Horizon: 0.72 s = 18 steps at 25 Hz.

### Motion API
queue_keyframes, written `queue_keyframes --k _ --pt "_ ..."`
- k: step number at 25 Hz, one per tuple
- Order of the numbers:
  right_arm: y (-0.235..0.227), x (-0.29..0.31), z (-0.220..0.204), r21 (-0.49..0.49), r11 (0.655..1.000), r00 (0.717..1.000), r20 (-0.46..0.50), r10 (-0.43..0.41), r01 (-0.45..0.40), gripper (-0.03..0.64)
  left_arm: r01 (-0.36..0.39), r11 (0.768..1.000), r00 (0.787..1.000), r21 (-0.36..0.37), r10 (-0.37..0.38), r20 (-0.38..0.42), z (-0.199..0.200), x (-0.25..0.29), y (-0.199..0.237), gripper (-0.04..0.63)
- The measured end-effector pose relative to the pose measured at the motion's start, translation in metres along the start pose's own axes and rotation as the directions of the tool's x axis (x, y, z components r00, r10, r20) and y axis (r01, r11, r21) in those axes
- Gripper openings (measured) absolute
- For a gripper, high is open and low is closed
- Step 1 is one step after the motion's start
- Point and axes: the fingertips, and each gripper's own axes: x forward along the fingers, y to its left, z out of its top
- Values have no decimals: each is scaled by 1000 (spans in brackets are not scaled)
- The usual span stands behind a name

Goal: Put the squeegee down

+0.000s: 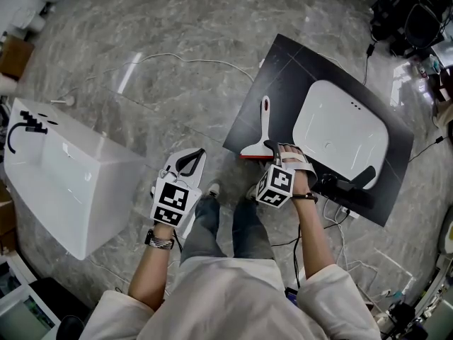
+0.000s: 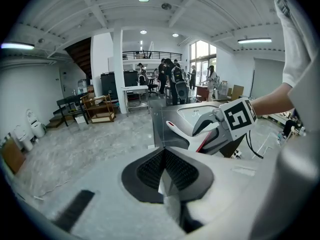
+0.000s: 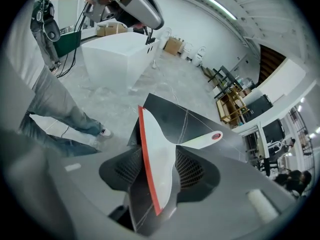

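The squeegee (image 1: 262,127), white with a red blade edge and a red spot at the handle end, lies flat on the near corner of a dark board (image 1: 283,69). My right gripper (image 1: 277,149) is at its blade end, pointing steeply down. In the right gripper view the squeegee (image 3: 159,149) lies between the wide-open jaws of the right gripper (image 3: 160,168), resting on the board (image 3: 175,116). My left gripper (image 1: 191,160) hangs over the floor to the left, its pads (image 2: 150,170) together with nothing between them. From the left gripper view I see the squeegee (image 2: 182,134) under the right gripper (image 2: 220,129).
A white basin (image 1: 341,129) lies on the board beyond the squeegee. A large white tub (image 1: 64,168) stands on the marble floor at left. A black device (image 1: 348,187) and cables sit at the board's near right edge. The person's legs and shoes are just below the board.
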Motion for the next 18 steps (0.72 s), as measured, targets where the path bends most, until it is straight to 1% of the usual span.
queue_keyframes --k 4,8,10,12,15,18 --pt "2 -10 -5 39 999 1000 -11 10 -9 213 12 1000 1000 7 -12 9 3 -3 -2 5" --pt "6 -23 -13 92 995 999 -17 40 -38 213 33 999 999 26 -33 23 11 -4 -3 5" --pt "7 -34 -18 135 990 999 -8 44 -42 213 46 998 998 41 -48 33 16 -4 -5 5" --pt "4 -46 -23 200 979 999 6 33 -34 203 61 996 997 60 -63 45 25 -3 -6 5" --pt "-12 -69 -32 334 942 999 22 -33 23 176 83 992 993 95 -90 74 43 -2 -9 5" --pt "-29 -97 -37 465 882 993 42 -110 78 157 109 985 987 135 -124 105 65 -1 -13 5"
